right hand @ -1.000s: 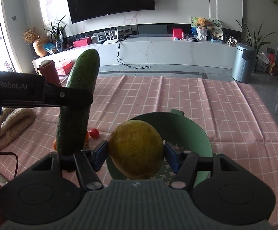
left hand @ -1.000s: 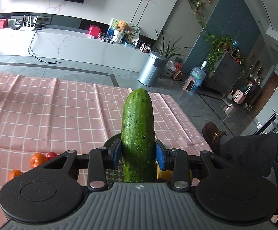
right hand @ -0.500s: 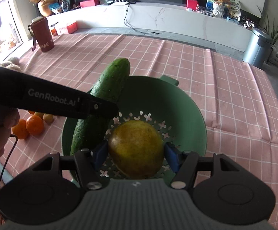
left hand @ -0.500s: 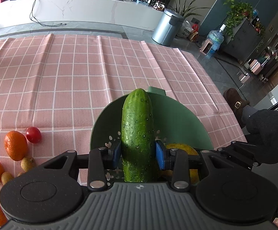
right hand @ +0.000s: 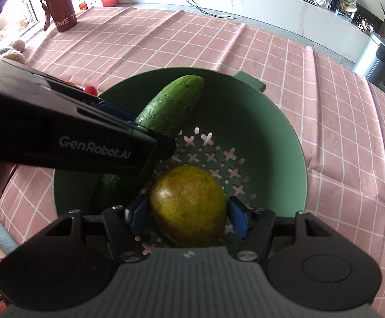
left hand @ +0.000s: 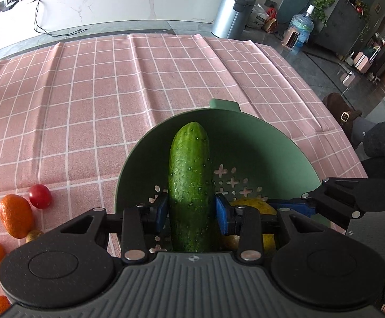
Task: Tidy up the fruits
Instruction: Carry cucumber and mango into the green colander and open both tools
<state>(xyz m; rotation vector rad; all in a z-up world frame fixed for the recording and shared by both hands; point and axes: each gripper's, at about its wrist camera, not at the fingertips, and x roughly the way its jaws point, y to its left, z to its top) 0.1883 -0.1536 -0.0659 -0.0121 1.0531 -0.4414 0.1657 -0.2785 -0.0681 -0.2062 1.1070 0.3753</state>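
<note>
Left wrist view: the left claw (left hand: 191, 212) grips a cucumber (left hand: 189, 185) lengthwise, pointing ahead over the bowl (left hand: 271, 143). The right claw (right hand: 189, 212) clasps a pear (right hand: 188, 205) directly above the bowl's floor.

A pink checked cloth (left hand: 139, 84) is spread over the worktop. A brown-red tumbler (right hand: 60, 8) is stood at its far corner. A steel pedal bin (left hand: 232, 13) is seen on the floor beyond.

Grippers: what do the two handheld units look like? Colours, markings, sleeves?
Both match: the left gripper and right gripper have a ribbed grey body, black linkage arms with silver pivot screws, round black side discs and blue finger pads. White "GenRobot.AI" lettering marks the left unit's black side. A dark sleeve shows at right.
</note>
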